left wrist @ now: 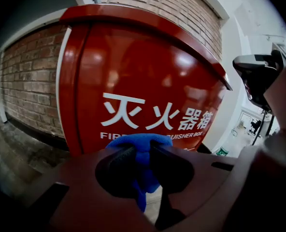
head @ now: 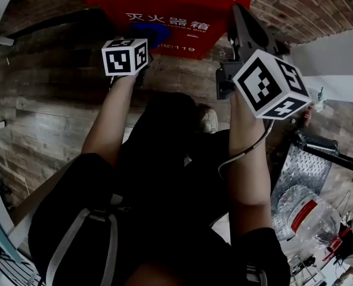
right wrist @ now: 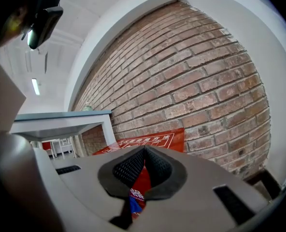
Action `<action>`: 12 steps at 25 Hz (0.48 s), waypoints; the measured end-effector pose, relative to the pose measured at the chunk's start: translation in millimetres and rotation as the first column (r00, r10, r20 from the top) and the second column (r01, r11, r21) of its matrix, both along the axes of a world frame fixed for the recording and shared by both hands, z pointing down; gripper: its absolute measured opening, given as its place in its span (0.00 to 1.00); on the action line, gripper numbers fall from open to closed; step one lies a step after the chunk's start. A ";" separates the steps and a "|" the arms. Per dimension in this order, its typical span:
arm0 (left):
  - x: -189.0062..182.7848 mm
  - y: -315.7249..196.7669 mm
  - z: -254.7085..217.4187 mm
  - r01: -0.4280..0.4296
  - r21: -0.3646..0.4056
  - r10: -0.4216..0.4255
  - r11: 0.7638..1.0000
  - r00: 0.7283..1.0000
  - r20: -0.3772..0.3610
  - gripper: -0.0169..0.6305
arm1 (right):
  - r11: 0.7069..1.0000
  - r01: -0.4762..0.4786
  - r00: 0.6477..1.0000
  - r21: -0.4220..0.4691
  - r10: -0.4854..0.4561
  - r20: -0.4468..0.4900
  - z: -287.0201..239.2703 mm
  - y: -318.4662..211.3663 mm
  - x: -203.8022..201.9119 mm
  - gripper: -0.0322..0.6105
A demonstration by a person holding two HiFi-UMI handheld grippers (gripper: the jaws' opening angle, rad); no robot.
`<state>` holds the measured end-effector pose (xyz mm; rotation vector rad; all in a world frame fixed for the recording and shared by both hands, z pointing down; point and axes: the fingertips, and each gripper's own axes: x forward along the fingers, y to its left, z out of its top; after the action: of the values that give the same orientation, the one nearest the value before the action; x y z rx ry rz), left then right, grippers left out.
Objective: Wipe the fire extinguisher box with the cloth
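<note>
The red fire extinguisher box stands against the brick wall at the top of the head view, and its front with white lettering fills the left gripper view. My left gripper is shut on a blue cloth, which sits right at the box's front, just below the lettering. In the left gripper view the cloth is bunched between the jaws. My right gripper hangs beside the box's right edge, shut with nothing in it. Its view looks over the box's top.
A brick wall runs behind the box. A white table stands at the left of the right gripper view. At my right are a big water jug, a metal tread plate and a black pole. My shoe rests on the plank floor.
</note>
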<state>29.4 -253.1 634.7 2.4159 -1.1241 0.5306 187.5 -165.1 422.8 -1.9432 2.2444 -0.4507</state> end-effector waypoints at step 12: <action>127.5 57.2 -5.1 -0.287 0.001 0.287 0.958 0.957 -0.048 0.14 | 0.990 -0.142 0.990 -0.002 0.142 -0.014 -8.7 43.3 53.3 0.07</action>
<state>156.8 -195.9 629.7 2.5878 -0.7535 0.5615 240.7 -121.8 414.1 -2.0959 2.0950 -0.4235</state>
